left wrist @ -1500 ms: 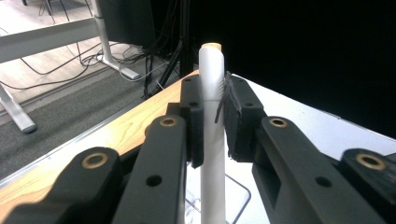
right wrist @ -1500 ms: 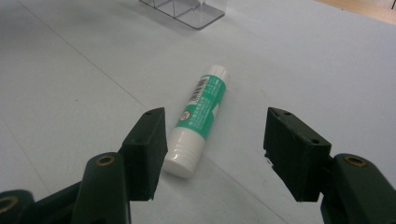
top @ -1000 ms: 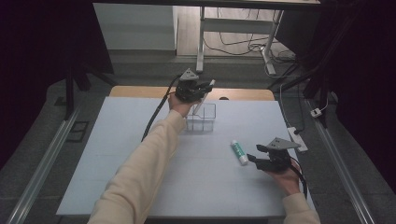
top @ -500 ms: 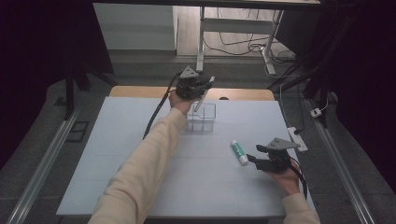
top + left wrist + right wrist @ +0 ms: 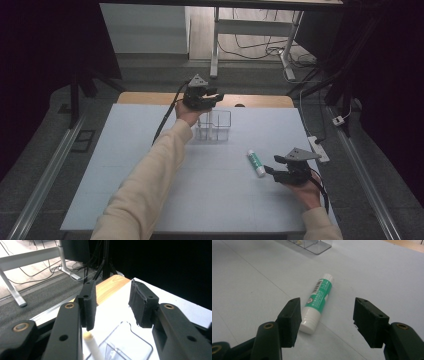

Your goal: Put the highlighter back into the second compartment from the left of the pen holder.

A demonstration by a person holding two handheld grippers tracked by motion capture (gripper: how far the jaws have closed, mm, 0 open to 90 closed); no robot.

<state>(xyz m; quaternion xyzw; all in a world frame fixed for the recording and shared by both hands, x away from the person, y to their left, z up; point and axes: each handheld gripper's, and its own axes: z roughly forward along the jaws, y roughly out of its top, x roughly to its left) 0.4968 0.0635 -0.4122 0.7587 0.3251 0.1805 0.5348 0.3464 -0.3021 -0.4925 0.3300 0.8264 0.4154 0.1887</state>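
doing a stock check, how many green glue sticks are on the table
1. The glue stick lies flat on the white table, near the right side, just ahead of the right tongs. The clear box holds a pale stick, which may be another; I cannot tell.

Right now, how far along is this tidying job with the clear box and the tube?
One white stick already stands in the clear box. The left gripper above it has just been opening its jaws, with nothing between them. The right gripper is open, and the green-and-white tube still lies on the table in front of it. Picking it up probably remains.
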